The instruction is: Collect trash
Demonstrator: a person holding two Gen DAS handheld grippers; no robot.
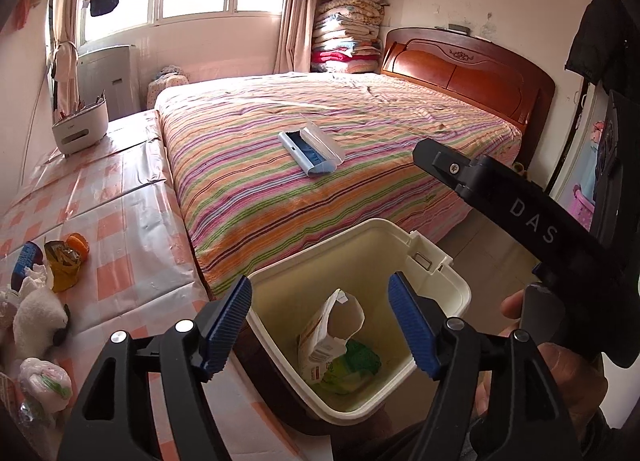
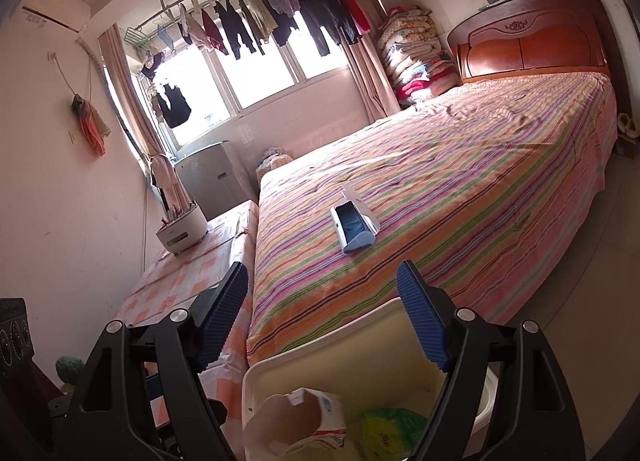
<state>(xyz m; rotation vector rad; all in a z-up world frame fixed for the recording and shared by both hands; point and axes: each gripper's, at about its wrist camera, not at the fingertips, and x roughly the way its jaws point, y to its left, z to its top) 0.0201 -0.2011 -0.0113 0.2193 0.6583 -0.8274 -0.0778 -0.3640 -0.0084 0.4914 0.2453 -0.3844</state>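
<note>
We see a bedroom, a window with hung clothes at 12 o'clock, and a striped bed [image 1: 320, 149] filling the middle of both views. A dustpan set [image 1: 312, 151] lies on it, well apart from the trash. At 9 o'clock of the bed stands the bench [image 1: 120, 221] under a checked plastic cover.

The cream bin [image 1: 448, 293] sits at 6 o'clock, between bench and bed, straight under both claws. Inside lie a torn carton [image 1: 328, 333], upright and leaning, and a green bag [image 1: 360, 357] beside it.

We judge the remaining trash is the cluster on the bench: a yellow wrapper [image 1: 64, 265], an orange cap [image 1: 78, 245], a blue packet [image 1: 24, 265] and white tissue [image 1: 34, 281], all at 9 o'clock from the left claw [image 1: 320, 325]. The wrapper's long axis runs roughly 12 to 6. The left hand is nearer; the right wrist view shows none of that cluster.

The left claw is spread wide and empty above the bin. The right claw [image 2: 324, 321] is spread too, nothing between its pads, over the bin's far rim. Its black body [image 1: 500, 197] crosses the left view at 3 o'clock.
</note>
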